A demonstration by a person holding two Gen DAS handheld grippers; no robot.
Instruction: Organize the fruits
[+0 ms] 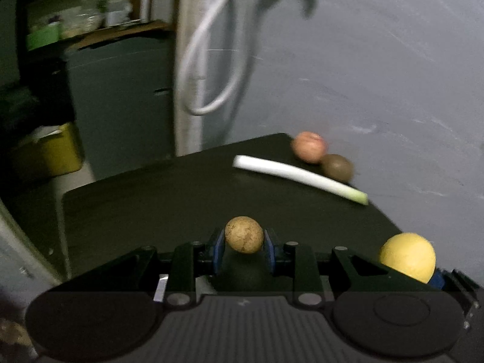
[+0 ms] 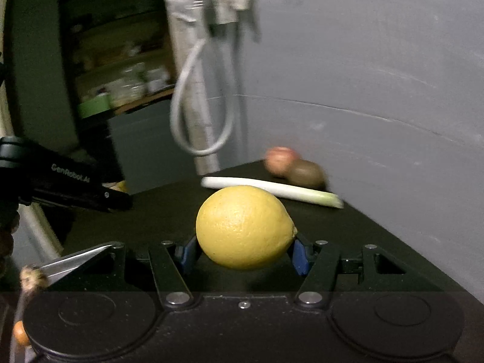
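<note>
Right wrist: right hand-held gripper point(image 2: 243, 255) clamps dimpled yellow lemon point(image 2: 245, 227) | left hand-held gripper point(image 1: 244, 249) clamps speckled tan fruit point(image 1: 243, 234)

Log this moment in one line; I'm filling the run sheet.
left gripper: holds brown fruit | right gripper: holds lemon | table: leek, apple, kiwi

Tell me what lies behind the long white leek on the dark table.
Behind the leek a pinkish apple and a brown kiwi sit close together near the table's far corner. The leek covers the kiwi's lower edge, so whether they touch is unclear.
</note>
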